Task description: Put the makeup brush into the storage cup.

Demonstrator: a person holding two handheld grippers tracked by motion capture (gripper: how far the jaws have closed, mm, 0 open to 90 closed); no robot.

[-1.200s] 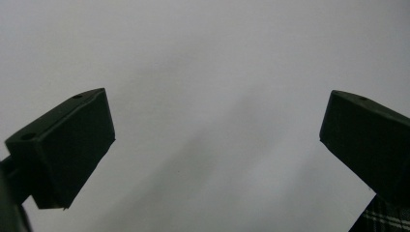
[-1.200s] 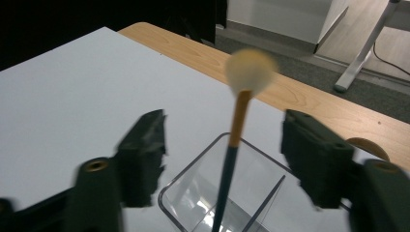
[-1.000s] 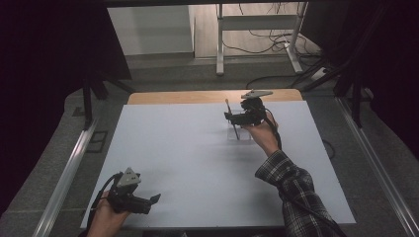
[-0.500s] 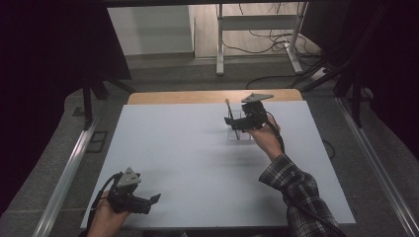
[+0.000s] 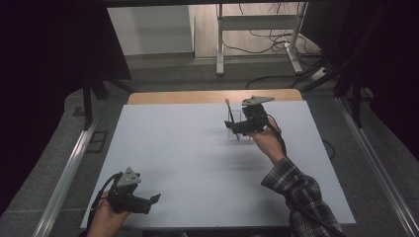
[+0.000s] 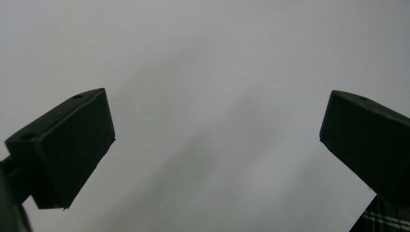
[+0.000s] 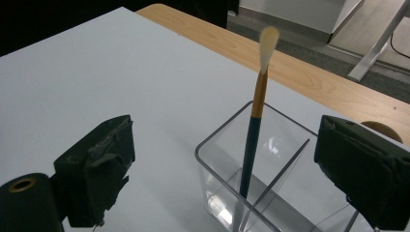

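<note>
Already the paintbrush (image 7: 253,140) stands in the clear divided holder (image 7: 227,145), handle down and pale bristles up, leaning against the inner partition in the left compartment as the right gripper view has it. The holder sits on the white bench (image 5: 188,153) toward its far side, right of centre, just short of the bare wooden strip at the far edge. So the placing looks done to me.

The right gripper (image 5: 238,127) sits just beside the holder, and its jaws have just been opening. In its own view they stand wide, one on either side of the holder, with the brush between them but touched by neither pad. It has let go, I'd say, and what remains on that side is to back the hand away without clipping the rim or knocking the brush over.

The left gripper (image 5: 148,203) rests at the near left corner of the bench, well apart from all this, jaws spread wide over bare white surface with nothing in them. I see no other item on the bench waiting to be handled.
</note>
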